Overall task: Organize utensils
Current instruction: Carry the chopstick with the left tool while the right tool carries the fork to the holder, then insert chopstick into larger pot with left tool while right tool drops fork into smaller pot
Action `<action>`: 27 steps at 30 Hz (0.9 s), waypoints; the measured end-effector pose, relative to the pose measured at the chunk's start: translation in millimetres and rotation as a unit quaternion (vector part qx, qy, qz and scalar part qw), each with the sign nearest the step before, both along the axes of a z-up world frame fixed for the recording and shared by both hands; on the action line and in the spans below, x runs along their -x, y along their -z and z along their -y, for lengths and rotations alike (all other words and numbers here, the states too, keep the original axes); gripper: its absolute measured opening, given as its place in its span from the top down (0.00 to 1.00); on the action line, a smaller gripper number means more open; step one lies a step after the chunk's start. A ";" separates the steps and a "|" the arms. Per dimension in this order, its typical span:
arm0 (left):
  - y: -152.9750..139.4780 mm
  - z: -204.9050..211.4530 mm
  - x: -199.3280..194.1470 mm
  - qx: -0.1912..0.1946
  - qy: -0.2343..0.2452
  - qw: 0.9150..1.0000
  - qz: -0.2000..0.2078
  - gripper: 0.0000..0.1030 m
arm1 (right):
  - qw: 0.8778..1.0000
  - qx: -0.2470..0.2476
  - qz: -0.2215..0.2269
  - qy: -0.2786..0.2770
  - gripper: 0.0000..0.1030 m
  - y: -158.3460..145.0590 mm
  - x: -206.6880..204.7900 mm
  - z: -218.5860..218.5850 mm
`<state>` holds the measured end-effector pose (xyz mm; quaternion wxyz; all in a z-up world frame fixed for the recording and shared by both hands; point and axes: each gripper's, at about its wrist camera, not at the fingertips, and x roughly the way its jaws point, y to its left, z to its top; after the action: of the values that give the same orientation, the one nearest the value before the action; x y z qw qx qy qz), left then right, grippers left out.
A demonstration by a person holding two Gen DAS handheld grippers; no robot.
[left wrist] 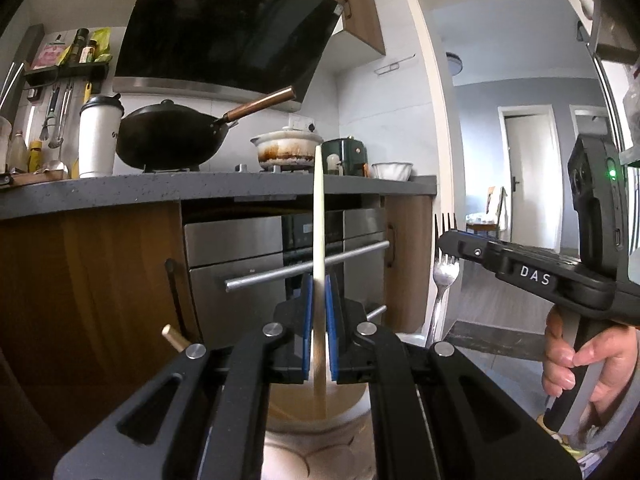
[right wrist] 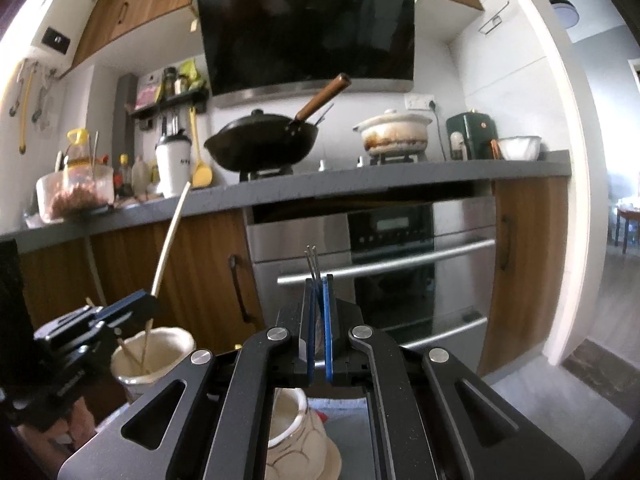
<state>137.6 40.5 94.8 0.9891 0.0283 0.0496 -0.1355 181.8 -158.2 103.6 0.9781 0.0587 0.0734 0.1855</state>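
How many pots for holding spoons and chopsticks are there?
2. One cream pot sits under the left gripper, with chopsticks already inside. The other cream pot sits below the right gripper. More could be hidden behind the grippers.

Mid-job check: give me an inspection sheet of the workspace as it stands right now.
Surface: grey countertop behind; what the holders stand on is hidden.
Job's things: chopstick upright in left gripper above a cream holder with sticks inside; fork tines-up in right gripper above a second holder.
Clutter: wok, stained pot, tumbler, bottles.
Grippers: both shut on their utensils.
Cables: nothing seen.
Surroundings: oven, range hood, doorway at right.
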 end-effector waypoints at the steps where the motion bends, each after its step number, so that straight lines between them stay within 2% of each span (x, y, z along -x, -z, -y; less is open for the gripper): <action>1: 1.0 -0.1 1.2 -0.001 0.001 1.000 -0.002 0.94 | 1.000 0.000 -0.002 -0.001 0.96 1.1 -0.5 -0.6; 8: 8.1 1.6 4.0 -0.013 -0.002 1.000 -0.013 0.92 | 1.000 -0.010 -0.023 -0.016 0.96 9.8 -7.7 1.2; 9: 9.0 1.6 3.2 -0.012 -0.002 1.000 -0.016 0.89 | 0.999 -0.011 -0.026 -0.018 0.96 11.2 -8.8 1.2; 12: 10.4 0.8 3.8 -0.008 0.000 1.000 -0.017 0.72 | 0.999 -0.011 -0.031 -0.021 0.96 14.3 -11.4 0.3; 16: 11.7 -0.5 4.1 -0.003 -0.001 1.000 -0.019 0.65 | 0.999 -0.015 -0.039 -0.027 0.96 18.4 -15.2 -0.6; 23: 12.5 -0.8 4.6 0.000 0.002 1.000 -0.022 0.60 | 0.998 -0.020 -0.058 -0.025 0.95 22.8 -21.4 -0.8; 26: 11.8 -0.5 4.1 -0.001 0.003 1.000 -0.022 0.60 | 0.998 -0.023 -0.057 -0.026 0.90 22.1 -20.9 0.4; 27: 11.3 0.1 4.1 -0.003 0.003 1.000 -0.022 0.60 | 0.998 -0.024 -0.057 -0.025 0.82 21.7 -20.6 0.7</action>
<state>133.5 40.3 83.5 0.9873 0.0280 0.0719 -0.1391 202.5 -158.9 81.9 0.9657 0.0910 0.1258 0.2082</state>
